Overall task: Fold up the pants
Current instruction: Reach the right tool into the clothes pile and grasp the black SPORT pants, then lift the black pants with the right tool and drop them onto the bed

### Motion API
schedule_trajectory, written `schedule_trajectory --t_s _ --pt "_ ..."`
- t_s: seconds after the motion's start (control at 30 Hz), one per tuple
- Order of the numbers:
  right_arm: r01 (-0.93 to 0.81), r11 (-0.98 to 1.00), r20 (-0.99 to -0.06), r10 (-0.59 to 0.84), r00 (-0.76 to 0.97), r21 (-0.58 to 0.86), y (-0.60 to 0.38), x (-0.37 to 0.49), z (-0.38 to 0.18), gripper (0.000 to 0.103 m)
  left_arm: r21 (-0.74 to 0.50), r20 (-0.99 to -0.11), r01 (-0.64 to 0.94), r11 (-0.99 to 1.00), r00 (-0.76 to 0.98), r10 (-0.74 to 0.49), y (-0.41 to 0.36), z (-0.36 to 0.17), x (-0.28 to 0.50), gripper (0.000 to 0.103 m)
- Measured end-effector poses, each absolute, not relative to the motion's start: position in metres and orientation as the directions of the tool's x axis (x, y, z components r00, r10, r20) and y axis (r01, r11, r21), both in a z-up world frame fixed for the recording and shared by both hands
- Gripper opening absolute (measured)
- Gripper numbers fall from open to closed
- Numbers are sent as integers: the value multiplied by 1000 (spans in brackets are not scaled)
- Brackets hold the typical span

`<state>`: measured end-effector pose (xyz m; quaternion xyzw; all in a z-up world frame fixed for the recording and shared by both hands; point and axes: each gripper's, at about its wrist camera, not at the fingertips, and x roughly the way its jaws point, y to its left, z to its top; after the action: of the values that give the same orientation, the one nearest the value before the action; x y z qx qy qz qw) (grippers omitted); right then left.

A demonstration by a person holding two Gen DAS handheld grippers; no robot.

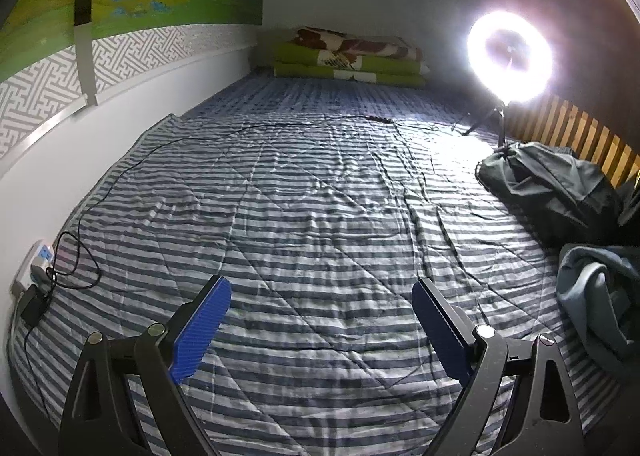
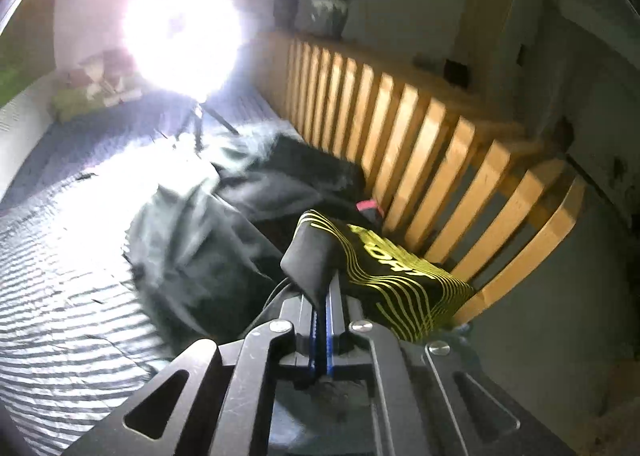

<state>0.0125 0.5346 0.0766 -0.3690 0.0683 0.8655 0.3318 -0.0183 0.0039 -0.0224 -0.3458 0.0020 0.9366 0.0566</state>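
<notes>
The black pants with yellow line print [image 2: 384, 276] are pinched in our right gripper [image 2: 320, 296], its blue pads clamped on a fold of the fabric, which drapes toward 3 o'clock against the wooden slat rail [image 2: 440, 144]. At 10 o'clock lies a dark heap of garments [image 2: 208, 232]. Our left gripper [image 1: 320, 316] hangs spread wide and holding nothing over the striped quilt [image 1: 300, 196], which runs bare toward 12 o'clock; the ring light [image 1: 510, 56] stands at 1 o'clock.
</notes>
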Motion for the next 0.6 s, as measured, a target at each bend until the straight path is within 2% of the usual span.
schedule_trajectory --t_s 0.1,0.23,0.37,0.6 --pt "-582 -798 -621 537 -571 -155 501 5 116 1 -48 -639 -94 -994 -762 103 -6 -17 -17 94" --pt "-505 -847 -594 493 -635 -163 454 -8 153 1 -61 -628 -80 -995 -771 101 -18 -12 -13 93" --pt "-434 -893 -591 414 -692 -117 409 -21 173 1 -74 -618 -60 -995 -781 92 -33 -6 -12 93" --pt "-279 -943 -547 332 -768 -181 307 -57 203 1 -96 -614 -3 -995 -787 62 -67 -4 -11 93"
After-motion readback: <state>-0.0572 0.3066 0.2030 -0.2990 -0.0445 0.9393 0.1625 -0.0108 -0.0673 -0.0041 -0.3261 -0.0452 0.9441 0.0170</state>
